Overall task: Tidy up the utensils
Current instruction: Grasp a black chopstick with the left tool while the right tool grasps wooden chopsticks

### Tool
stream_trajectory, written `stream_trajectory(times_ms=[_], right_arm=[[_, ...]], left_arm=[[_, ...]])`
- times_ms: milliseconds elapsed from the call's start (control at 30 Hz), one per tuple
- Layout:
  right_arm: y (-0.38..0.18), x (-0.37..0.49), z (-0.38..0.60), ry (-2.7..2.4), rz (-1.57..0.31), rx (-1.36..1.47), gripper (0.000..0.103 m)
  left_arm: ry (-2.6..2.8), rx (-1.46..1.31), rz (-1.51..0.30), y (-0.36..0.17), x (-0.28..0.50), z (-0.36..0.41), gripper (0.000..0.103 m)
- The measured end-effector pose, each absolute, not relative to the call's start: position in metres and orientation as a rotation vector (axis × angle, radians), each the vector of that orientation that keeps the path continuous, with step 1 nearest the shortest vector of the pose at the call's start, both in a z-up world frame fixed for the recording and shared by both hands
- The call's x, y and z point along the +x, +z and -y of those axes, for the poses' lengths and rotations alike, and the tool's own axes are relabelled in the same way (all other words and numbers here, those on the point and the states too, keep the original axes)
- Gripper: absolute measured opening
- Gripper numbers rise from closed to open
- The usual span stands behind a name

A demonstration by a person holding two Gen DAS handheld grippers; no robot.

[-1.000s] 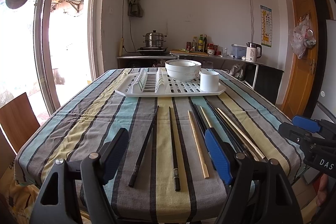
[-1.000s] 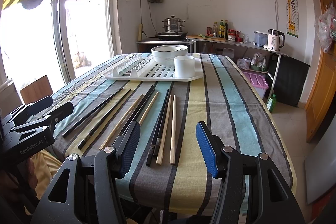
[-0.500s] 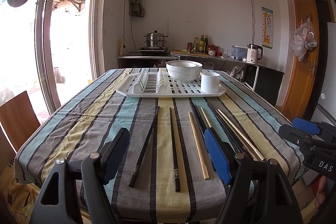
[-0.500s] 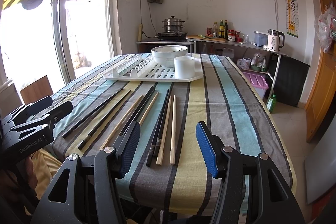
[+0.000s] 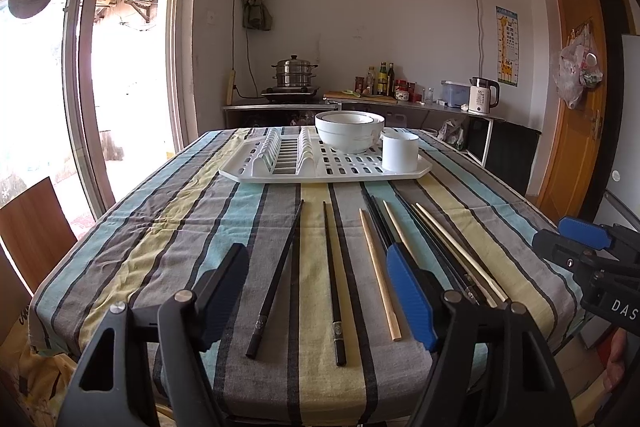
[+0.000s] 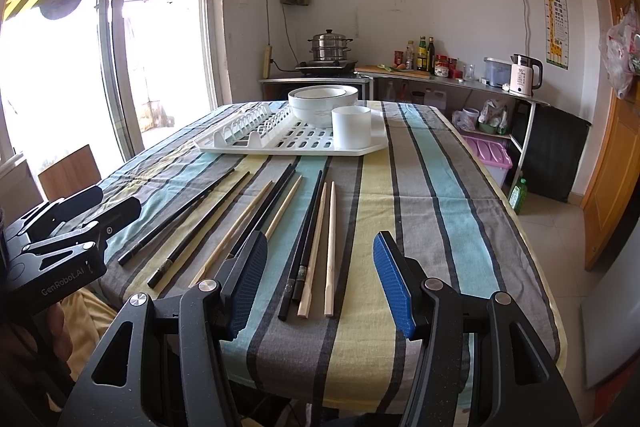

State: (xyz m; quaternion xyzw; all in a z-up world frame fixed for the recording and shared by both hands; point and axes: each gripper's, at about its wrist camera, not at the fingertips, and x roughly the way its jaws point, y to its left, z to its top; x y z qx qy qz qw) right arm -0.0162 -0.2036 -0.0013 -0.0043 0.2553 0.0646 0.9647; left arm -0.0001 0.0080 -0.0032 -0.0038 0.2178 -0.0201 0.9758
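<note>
A: Left wrist view has the left gripper (image 5: 322,291) with jaws spread wide and nothing in them, hanging above the near edge of the counter (image 5: 140,227). Black chopsticks (image 5: 276,275) and pale wooden chopsticks (image 5: 378,269) lie loose on the striped cloth, fanned lengthwise toward the white drying rack (image 5: 328,173).

B: And the right gripper (image 6: 320,283)?

A: Likewise wide open and empty, just above the near ends of a black and pale cluster.

B: How would they handle?

A: I'd judge them light, stiff and thin; the black ones look glossy, so likely slick. Pinching across the thick near end seems safest, since a flat stick on cloth offers little height to grip.

B: Anything unclear?

A: In the left view the blue pad covers part of the right-hand bundle, so I can't count the sticks there. The white cup (image 6: 352,127) on the rack may be their holder, but its inside is hidden.
</note>
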Motion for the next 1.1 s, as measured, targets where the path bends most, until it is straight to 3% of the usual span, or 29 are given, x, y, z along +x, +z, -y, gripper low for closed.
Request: stream_trajectory(times_ms=[367,733,933,1100], right_arm=[[-0.005,0.006,0.202,0.131,-0.549,-0.01,0.056],[-0.004,0.06,0.19,0.183,-0.616,-0.022,0.056],[-0.003,0.099,0.183,0.193,-0.662,-0.044,0.045],[-0.007,0.138,0.182,0.212,-0.722,-0.038,0.029]], left_arm=[[-0.025,-0.008,-0.495,-0.004,0.028,-0.025,0.069],[-0.101,0.04,-0.676,-0.011,0.093,-0.039,0.052],[-0.132,0.082,-0.75,-0.016,0.129,-0.039,0.047],[-0.129,0.095,-0.818,-0.026,0.16,-0.043,0.039]])
